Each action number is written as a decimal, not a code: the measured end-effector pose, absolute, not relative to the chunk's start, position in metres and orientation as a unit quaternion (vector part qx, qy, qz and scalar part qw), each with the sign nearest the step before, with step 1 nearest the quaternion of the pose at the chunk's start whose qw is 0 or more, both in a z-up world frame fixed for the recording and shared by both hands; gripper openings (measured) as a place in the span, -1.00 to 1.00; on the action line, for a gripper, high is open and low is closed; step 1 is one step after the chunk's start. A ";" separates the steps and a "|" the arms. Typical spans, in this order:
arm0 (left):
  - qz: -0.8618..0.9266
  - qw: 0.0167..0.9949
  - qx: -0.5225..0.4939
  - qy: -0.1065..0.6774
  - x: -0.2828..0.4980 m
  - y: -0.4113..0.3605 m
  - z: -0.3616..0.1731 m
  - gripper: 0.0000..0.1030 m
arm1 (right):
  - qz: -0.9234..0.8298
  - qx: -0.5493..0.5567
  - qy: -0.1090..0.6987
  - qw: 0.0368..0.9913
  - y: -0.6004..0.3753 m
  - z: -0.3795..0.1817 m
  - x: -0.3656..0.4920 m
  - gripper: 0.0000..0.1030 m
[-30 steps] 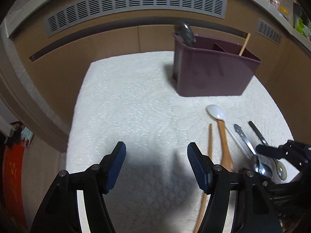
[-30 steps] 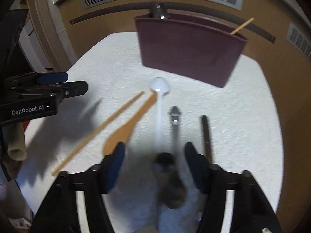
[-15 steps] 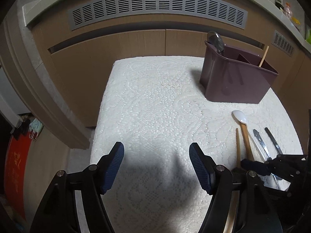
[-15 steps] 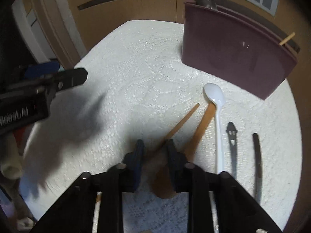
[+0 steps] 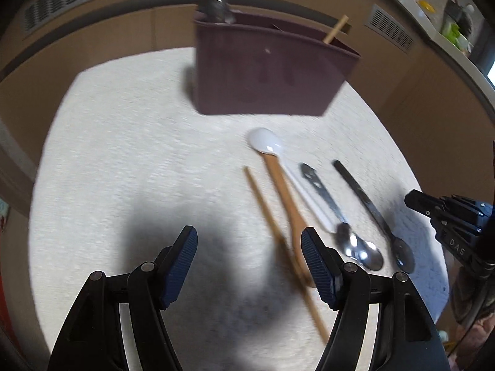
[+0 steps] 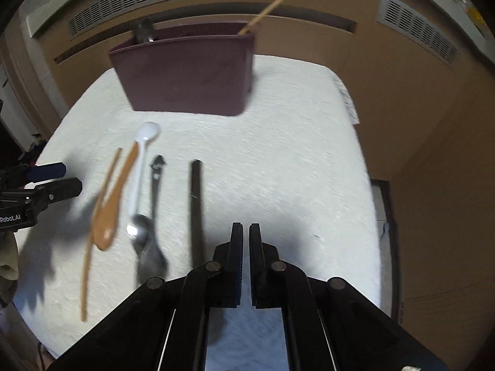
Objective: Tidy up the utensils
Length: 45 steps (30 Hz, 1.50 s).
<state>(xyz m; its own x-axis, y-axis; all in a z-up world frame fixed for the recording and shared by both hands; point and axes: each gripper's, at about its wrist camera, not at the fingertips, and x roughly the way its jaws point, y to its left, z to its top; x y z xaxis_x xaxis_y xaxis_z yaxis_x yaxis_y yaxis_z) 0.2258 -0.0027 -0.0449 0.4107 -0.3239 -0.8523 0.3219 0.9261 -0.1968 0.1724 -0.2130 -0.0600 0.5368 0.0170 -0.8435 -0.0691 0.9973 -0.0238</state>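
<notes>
White lace cloth [image 5: 123, 154] before cabinets. Holder [image 5: 266, 68] contained two utensils; five lay loose in front of holder: most sorting remained. Left gripper [image 5: 249, 262] jaws apart; right gripper [image 6: 243, 262] jaws together, empty.

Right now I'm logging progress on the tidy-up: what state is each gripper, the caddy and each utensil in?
left gripper: open, empty
right gripper: shut, holding nothing visible
caddy: upright, holds a metal utensil and a wooden stick
chopstick: lying on cloth
wooden spoon: lying on cloth
white spoon: lying on cloth
two metal spoons: lying on cloth
</notes>
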 end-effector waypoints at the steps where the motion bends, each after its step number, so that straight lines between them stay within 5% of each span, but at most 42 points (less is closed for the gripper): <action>1: -0.188 0.839 0.001 0.511 0.226 -0.006 -0.045 0.36 | 0.022 -0.027 0.479 0.877 -0.216 -0.061 0.168 -0.94; 15: 0.008 0.906 0.037 0.422 0.219 0.062 -0.004 0.50 | 0.215 -0.029 0.515 0.830 -0.068 -0.075 0.150 -0.49; 19: 0.015 0.904 0.010 0.427 0.212 0.091 -0.010 0.51 | 0.183 -0.086 0.499 0.843 -0.046 -0.078 0.155 -0.51; 21: 0.010 0.902 -0.003 0.433 0.210 0.097 -0.013 0.51 | 0.180 -0.095 0.495 0.845 -0.045 -0.077 0.155 -0.88; 42: -0.175 0.860 0.007 0.479 0.207 -0.037 -0.046 0.50 | -0.002 0.039 0.474 0.880 -0.262 -0.071 0.155 -0.87; 45: -0.177 0.855 0.016 0.487 0.215 -0.048 -0.051 0.18 | 0.008 0.036 0.474 0.880 -0.258 -0.078 0.152 -0.68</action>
<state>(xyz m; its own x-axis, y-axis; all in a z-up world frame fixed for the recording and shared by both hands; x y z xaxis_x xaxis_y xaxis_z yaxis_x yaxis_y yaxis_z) 0.2146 -0.0476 -0.0505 0.4631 -0.2873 -0.8385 0.3186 0.9367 -0.1449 0.1522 -0.2576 -0.0779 0.5498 0.0472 -0.8340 0.0206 0.9973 0.0701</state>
